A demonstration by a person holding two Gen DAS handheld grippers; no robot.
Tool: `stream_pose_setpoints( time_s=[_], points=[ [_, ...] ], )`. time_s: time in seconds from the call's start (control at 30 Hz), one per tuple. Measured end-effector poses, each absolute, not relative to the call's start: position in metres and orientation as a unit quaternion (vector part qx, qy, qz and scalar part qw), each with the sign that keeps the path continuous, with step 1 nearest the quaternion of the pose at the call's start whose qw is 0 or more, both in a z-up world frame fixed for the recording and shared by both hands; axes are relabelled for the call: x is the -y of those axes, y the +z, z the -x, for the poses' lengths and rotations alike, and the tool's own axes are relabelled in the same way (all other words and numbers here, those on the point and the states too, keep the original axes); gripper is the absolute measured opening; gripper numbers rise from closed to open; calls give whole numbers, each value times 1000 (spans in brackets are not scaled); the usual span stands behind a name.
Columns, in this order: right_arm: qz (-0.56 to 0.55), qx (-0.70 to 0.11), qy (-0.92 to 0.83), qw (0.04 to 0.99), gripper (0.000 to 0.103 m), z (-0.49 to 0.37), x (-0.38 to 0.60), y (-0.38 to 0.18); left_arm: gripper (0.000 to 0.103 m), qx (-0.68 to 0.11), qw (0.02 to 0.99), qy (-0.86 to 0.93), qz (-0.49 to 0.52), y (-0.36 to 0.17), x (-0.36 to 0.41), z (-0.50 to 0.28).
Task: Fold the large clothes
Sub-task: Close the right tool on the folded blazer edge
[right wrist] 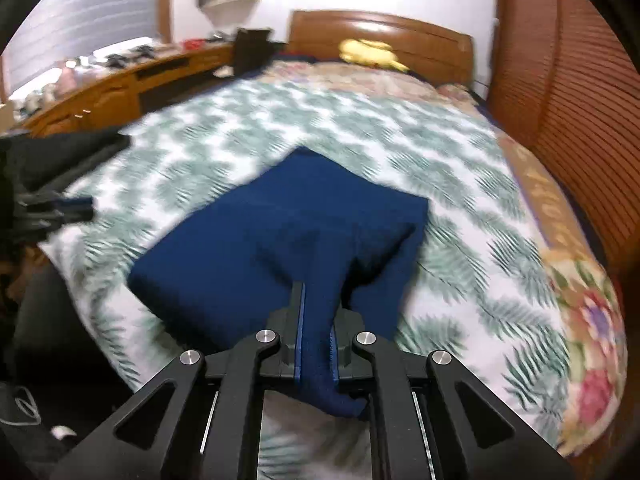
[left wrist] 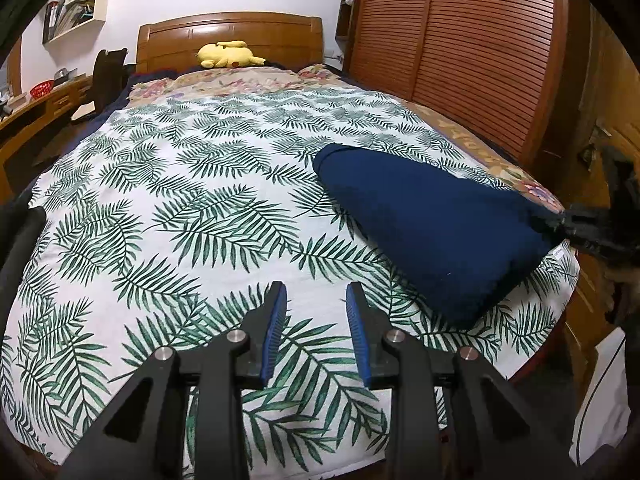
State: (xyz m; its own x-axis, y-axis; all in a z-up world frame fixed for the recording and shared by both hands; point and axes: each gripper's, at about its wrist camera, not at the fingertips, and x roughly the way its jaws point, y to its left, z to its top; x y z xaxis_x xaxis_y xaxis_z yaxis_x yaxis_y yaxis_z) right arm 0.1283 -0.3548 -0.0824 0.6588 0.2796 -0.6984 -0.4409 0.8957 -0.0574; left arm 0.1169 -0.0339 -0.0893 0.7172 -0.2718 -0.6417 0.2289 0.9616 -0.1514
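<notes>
A folded navy blue garment [left wrist: 432, 232] lies on the right half of the leaf-print bedspread [left wrist: 180, 200]. My right gripper [right wrist: 318, 312] is shut on a bunched corner of the navy garment [right wrist: 280, 232], which rises from the bed into the jaws; its tail hangs out behind the pads. From the left wrist view that right gripper [left wrist: 588, 226] pinches the garment's near right corner at the bed's edge. My left gripper [left wrist: 316, 292] stands open over bare bedspread, left of the garment, with nothing between its blue pads. It shows at the left edge as the left gripper [right wrist: 60, 208].
A yellow plush toy [left wrist: 228, 56] rests by the wooden headboard [left wrist: 228, 32]. Louvred wooden wardrobe doors [left wrist: 460, 48] run along the bed's right side. A desk [left wrist: 36, 108] with clutter and a dark chair [left wrist: 110, 76] stand left of the bed. Wall shelves [left wrist: 80, 4] hang above.
</notes>
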Motion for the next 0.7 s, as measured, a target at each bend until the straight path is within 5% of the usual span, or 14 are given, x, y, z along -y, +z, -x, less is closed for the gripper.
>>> stream_pose_setpoints(
  time_s=[0.2,0.37,0.7],
  points=[
    [81,-387,185,899,20,-127,369,-109,29,-350,924,-154,5,-89,53,-140],
    [64,-377,142,913,63,-125,378,-110,30,-349,920,-177,-15,-86,73,-176],
    [-4,-404,154,902,84,-142,397,-143,33,-367,905,-212,-35,-89,111,-258]
  ],
)
